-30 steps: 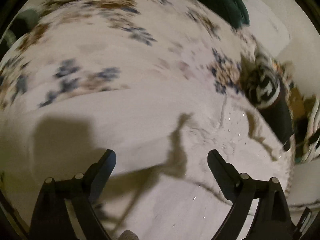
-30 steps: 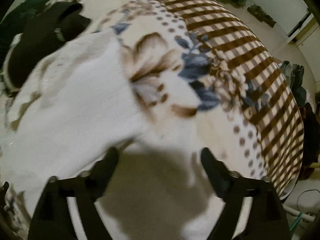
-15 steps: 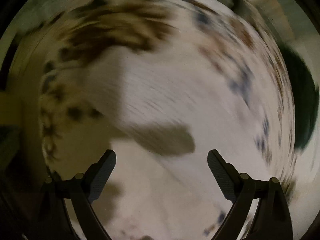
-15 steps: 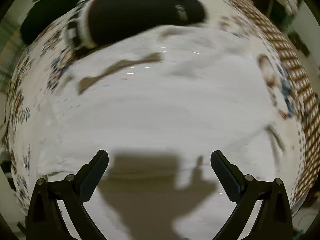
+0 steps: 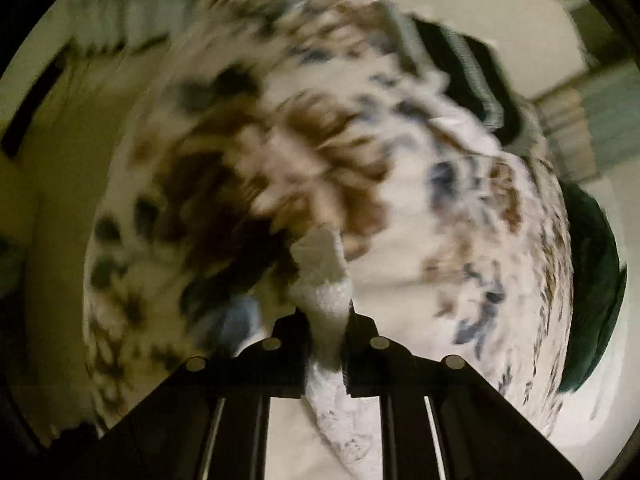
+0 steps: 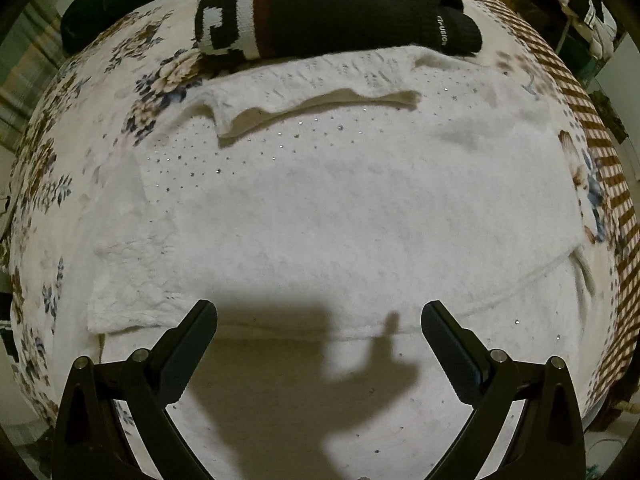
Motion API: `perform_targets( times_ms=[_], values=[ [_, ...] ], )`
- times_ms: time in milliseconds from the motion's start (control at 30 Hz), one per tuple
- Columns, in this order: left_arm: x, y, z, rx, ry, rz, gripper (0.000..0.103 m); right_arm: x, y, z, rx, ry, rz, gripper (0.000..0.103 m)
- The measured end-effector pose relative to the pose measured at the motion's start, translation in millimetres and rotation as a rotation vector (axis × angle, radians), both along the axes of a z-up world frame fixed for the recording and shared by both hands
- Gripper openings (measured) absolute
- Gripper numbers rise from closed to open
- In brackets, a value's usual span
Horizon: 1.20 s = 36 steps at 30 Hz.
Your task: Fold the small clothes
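A white fuzzy sweater (image 6: pixel 340 208) with small sparkly studs lies spread flat on the floral bedspread (image 6: pixel 80 120), neckline toward the far side. My right gripper (image 6: pixel 320 320) hovers open and empty just above its near part. My left gripper (image 5: pixel 324 316) is shut on a bunched edge of the white sweater (image 5: pixel 324 276), lifted above the bed; this view is motion-blurred.
A folded black knit garment (image 6: pixel 340 4) with white lettering lies beyond the sweater at the far edge; it also shows in the left wrist view (image 5: pixel 468 76). A dark green pillow (image 5: pixel 592 280) sits at the bed's side. The brown checked bed edge (image 6: pixel 600 160) drops off at right.
My left gripper has closed on an edge of the white sweater and lifted it. My right gripper swung to face the sweater's middle and stays open.
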State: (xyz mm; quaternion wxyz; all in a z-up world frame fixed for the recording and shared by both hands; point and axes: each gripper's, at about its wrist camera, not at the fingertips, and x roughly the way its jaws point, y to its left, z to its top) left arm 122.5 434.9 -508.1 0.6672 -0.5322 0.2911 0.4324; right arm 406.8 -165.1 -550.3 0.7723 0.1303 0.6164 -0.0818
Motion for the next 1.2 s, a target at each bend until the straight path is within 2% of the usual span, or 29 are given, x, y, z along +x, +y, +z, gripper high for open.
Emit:
perform_targets(
  times_ms=[133,300,367,433,533,600,700,900,1067,1133,1200],
  values=[
    [24,-15,61,0.175,0.001,-0.12,0.01,-6,-12,2,-0.006,-0.012,-0.005,0.103],
    [94,-59,148,0.366,-0.095,-0.305,0.009,-14,-46,0,0.017,-0.026,-0.068,0.103],
    [127,-86,177,0.412,-0.131,-0.392,0.009,-17,-62,-2,0.038,-0.026,-0.102,0.103],
    [167,-133,206,0.45,-0.183,-0.521,0.009,-20,-82,-5,0.053,-0.022,-0.135,0.103],
    [216,-207,222,0.479,-0.223,-0.706,0.009,-24,-110,-11,0.06,-0.016,-0.164,0.103],
    [242,-264,221,0.488,-0.22,-0.841,0.009,-25,-130,-17,0.07,-0.007,-0.187,0.103],
    [270,-351,204,0.472,-0.191,-1.038,0.009,-22,-155,-25,0.066,-0.005,-0.207,0.103],
    [291,-511,157,0.448,-0.128,-1.387,0.009,-13,-203,-29,0.072,-0.027,-0.233,0.103],
    [292,-609,122,0.418,-0.071,-1.569,0.01,-23,-252,-29,0.065,-0.026,-0.28,0.103],
    [290,-644,100,0.406,-0.001,-1.649,0.013,-30,-274,-32,0.054,-0.015,-0.298,0.103],
    [285,-659,87,0.401,0.066,-1.678,0.014,-37,-293,-35,0.05,-0.004,-0.31,0.103]
  ],
)
